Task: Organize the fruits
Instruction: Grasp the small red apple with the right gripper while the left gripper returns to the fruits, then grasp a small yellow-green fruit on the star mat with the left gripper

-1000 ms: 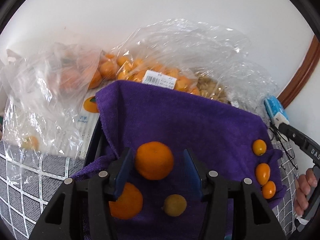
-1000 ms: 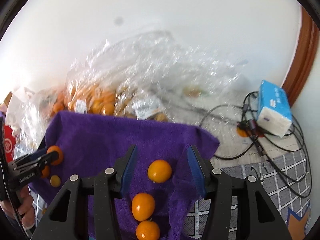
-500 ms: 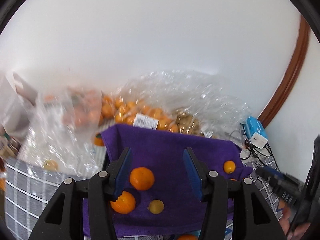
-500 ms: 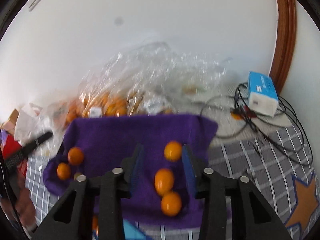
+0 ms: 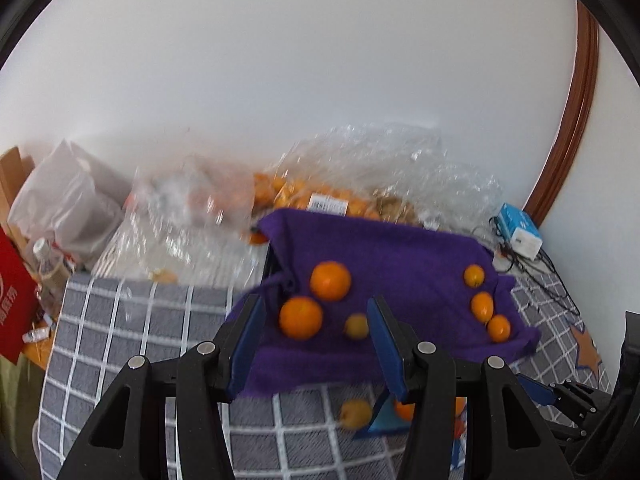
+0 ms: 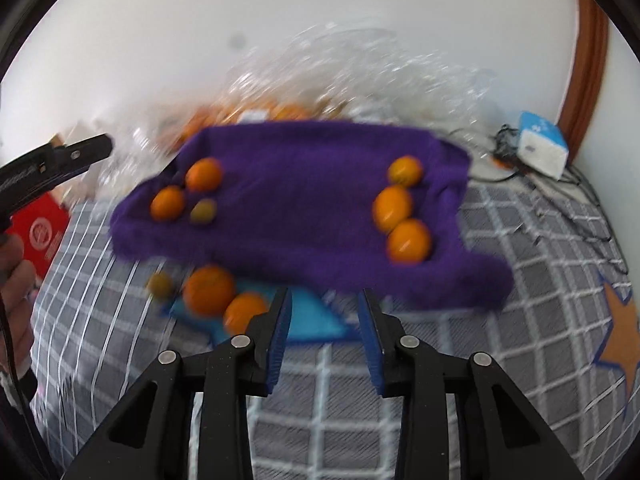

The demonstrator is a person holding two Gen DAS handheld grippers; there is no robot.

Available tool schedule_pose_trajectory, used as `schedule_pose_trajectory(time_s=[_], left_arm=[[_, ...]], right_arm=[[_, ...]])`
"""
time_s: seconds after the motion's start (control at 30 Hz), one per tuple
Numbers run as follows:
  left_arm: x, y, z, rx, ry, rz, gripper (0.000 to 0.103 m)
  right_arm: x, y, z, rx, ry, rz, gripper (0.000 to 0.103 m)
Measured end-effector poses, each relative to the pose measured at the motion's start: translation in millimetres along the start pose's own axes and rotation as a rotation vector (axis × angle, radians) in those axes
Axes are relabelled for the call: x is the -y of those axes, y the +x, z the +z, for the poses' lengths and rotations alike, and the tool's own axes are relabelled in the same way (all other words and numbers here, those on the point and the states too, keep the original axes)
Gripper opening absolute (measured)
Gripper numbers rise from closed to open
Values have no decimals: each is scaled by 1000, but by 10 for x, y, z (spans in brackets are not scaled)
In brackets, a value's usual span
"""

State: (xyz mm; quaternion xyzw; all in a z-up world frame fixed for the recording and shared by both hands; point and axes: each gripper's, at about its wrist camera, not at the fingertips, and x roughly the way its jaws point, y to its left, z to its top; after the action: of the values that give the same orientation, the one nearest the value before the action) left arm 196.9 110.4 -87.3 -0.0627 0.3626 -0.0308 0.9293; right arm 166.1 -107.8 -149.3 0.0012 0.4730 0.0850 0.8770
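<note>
A purple towel (image 5: 400, 256) (image 6: 296, 200) lies on the grey checked cloth. On its left sit two mandarins (image 5: 330, 281) (image 5: 301, 317) and a small yellow-green fruit (image 5: 357, 325). Three kumquats (image 5: 482, 306) (image 6: 392, 208) line its right edge. In front of the towel, on a blue sheet (image 6: 316, 320), lie two more oranges (image 6: 209, 290) (image 6: 244, 312) and a small greenish fruit (image 6: 160, 284). My left gripper (image 5: 313, 304) hovers open and empty, back from the towel. My right gripper (image 6: 323, 294) hangs over the blue sheet, its jaws closing with nothing between them.
Clear plastic bags of oranges (image 5: 320, 196) are heaped against the white wall behind the towel. A blue-and-white tissue pack (image 5: 520, 232) and cables (image 5: 536, 268) lie at the right. A red box (image 5: 12, 308) and a bottle (image 5: 44, 252) stand at the left.
Both grippers have drawn back from the towel, so the whole towel and the fruit in front of it now show. The right jaws have narrowed. The fruit has not moved.
</note>
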Motion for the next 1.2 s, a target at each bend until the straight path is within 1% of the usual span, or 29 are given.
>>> schedule_pose_trajectory(time_s=[0.07, 0.13, 0.2, 0.37, 0.43, 0.5, 0.63, 0.7, 0.8, 0.87, 1.0, 1.07, 1.2], left_arm=[[-117, 24, -143, -27, -17, -6, 41], [-225, 37, -277, -45, -25, 4, 37], [-316, 25, -398, -44, -34, 6, 37], [-477, 18, -616, -34, -68, -2, 37], [-515, 48, -675, -38, -75, -2, 37], [-535, 70, -717, -42, -86, -2, 37], [-541, 109, -789, -59, -94, -15, 37], [-518, 157, -823, -82, -78, -2, 37], [-500, 209, -865, -116, -75, -25, 37], [-477, 232, -885, -130, -63, -25, 37], [-438, 271, -894, -156, -33, -21, 37], [-446, 274, -890, -158, -38, -26, 37], [-445, 300, -881, -166, -40, -27, 37]], right_arm=[[-101, 19, -116, -3, -15, 25, 34], [-207, 59, -216, -13, -20, 41, 34], [-282, 109, -256, -28, -26, 54, 34], [-402, 248, -270, -44, -36, 36, 34], [-421, 332, -242, -58, -31, 24, 30], [-453, 348, -232, -46, -46, -22, 24], [-472, 289, -269, -23, -80, -37, 24], [-404, 186, -307, 7, -87, -44, 24], [-239, 65, -329, 31, -82, -60, 24], [-113, 12, -344, 38, -78, -80, 24], [222, 21, -338, 16, -18, -93, 24], [346, 50, -345, -2, 13, -85, 24], [455, 116, -378, -29, 33, -65, 24]])
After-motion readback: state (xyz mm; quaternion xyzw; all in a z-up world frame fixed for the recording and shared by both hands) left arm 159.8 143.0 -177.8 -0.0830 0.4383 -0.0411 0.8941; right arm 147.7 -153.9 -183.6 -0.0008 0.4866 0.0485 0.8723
